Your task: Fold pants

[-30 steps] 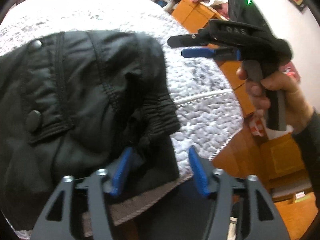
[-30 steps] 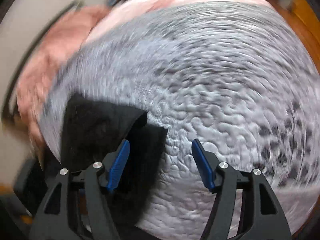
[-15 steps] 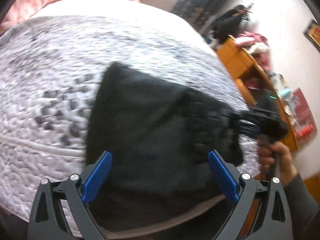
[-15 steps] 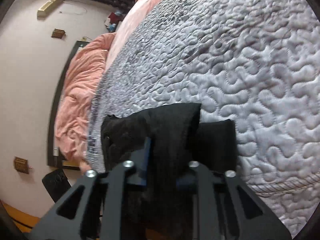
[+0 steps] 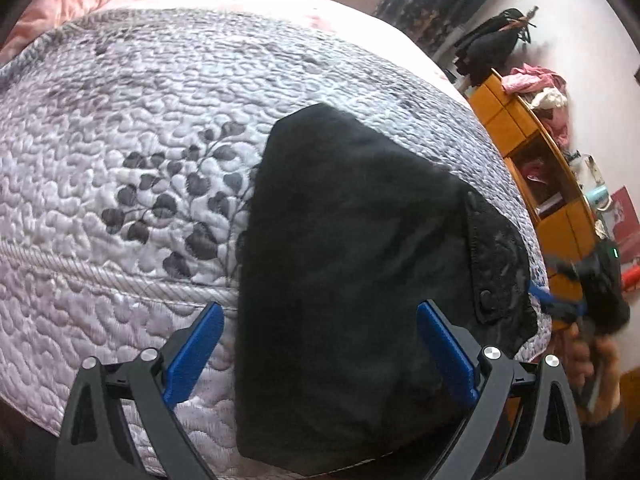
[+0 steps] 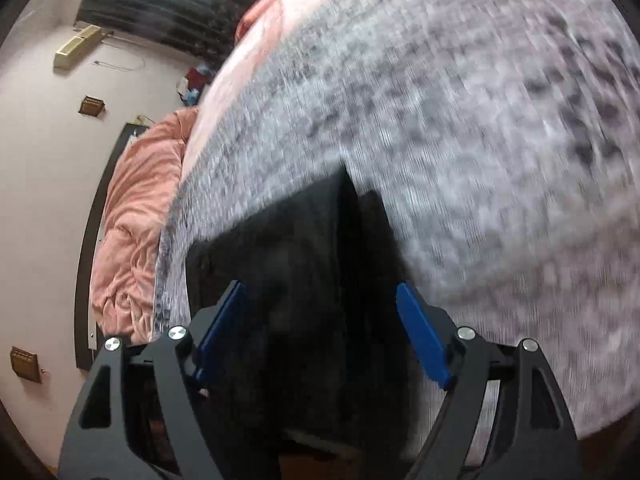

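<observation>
Folded into a compact black bundle, the pants [image 5: 352, 272] lie at the quilt's [image 5: 120, 208] near edge, about five o'clock, while the left gripper [image 5: 320, 354] and right gripper [image 6: 320, 330] hover spread wide and empty, apparently finished.

the black pants [image 5: 352, 264] lie folded into a compact, roughly rectangular bundle on the bed's quilt, near its edge. a smooth outer layer covers most of the top; at one side a stitched, crinkled band with a round button peeks out from beneath it.
</observation>
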### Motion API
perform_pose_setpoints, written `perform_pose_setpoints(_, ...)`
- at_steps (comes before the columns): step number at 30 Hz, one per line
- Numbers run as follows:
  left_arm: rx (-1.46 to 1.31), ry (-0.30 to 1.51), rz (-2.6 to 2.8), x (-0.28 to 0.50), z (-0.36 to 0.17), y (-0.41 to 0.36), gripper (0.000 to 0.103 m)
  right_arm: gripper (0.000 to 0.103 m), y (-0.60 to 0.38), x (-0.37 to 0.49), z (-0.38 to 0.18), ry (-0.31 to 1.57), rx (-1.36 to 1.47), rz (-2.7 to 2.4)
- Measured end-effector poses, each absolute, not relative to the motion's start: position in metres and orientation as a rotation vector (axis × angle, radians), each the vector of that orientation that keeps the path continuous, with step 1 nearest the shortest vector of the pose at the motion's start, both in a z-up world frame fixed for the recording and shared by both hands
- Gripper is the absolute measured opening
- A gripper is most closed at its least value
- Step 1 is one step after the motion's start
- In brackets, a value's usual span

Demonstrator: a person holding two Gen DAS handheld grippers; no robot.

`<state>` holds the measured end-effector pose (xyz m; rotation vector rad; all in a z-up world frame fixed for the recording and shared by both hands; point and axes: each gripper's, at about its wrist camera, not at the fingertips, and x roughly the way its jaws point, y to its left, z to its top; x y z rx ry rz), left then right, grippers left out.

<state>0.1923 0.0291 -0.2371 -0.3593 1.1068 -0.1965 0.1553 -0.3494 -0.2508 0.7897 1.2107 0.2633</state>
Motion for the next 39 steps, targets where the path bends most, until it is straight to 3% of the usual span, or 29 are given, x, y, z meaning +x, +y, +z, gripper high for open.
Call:
perform_pose_setpoints(2,-0.351,1.117,-0.201,0.191,-0.240,0.027,0.097,0.075,-0.340,0.142,-0.257,1.250,0.782,0.267)
perform_pose_setpoints(3,-0.339,1.125,-0.208,0.191,-0.241,0.024,0.097,0.065,-0.333,0.136,-0.261,1.264,0.756,0.267)
perform_pose_setpoints(4,-0.328,1.131,-0.209,0.192,-0.242,0.022,0.097,0.038,-0.329,0.132,-0.262,1.274,0.736,0.265)
perform_pose_setpoints(5,-0.321,1.133,-0.212,0.191,-0.243,0.020,0.097,0.032,-0.328,0.130,-0.263,1.284,0.713,0.240)
perform_pose_setpoints(7,-0.314,1.132,-0.220,0.188,-0.242,0.018,0.097,0.025,-0.331,0.123,-0.257,1.263,0.732,0.226)
perform_pose_setpoints(10,-0.321,1.137,-0.217,0.187,-0.246,0.018,0.097,0.025,-0.331,0.116,-0.255,1.250,0.725,0.200)
perform_pose_setpoints(12,-0.328,1.152,-0.219,0.188,-0.252,0.017,0.097,0.029,-0.333,0.115,-0.273,1.278,0.721,0.172)
perform_pose_setpoints(14,-0.328,1.167,-0.222,0.189,-0.256,0.015,0.097,0.047,-0.335,0.115,-0.284,1.292,0.723,0.159)
perform_pose_setpoints(15,-0.324,1.169,-0.224,0.189,-0.255,0.015,0.097,0.050,-0.338,0.115,-0.280,1.283,0.732,0.161)
perform_pose_setpoints(22,-0.339,1.141,-0.196,0.186,-0.244,0.034,0.099,0.050,-0.319,0.118,-0.205,1.089,0.583,0.205)
perform_pose_setpoints(26,-0.358,1.146,-0.193,0.187,-0.240,0.045,0.099,0.053,-0.299,0.147,-0.237,1.189,0.591,0.253)
perform_pose_setpoints(28,-0.365,1.148,-0.200,0.189,-0.238,0.051,0.099,0.042,-0.304,0.157,-0.267,1.264,0.596,0.217)
perform_pose_setpoints(30,-0.383,1.159,-0.213,0.194,-0.237,0.062,0.099,0.040,-0.309,0.159,-0.270,1.280,0.590,0.212)
perform_pose_setpoints(34,-0.498,1.166,-0.258,0.209,-0.242,0.092,0.099,0.093,-0.338,0.150,-0.241,1.213,0.643,0.220)
perform_pose_setpoints(39,-0.711,1.204,-0.369,0.239,-0.261,0.124,0.099,0.094,-0.385,0.139,-0.266,1.254,0.900,0.279)
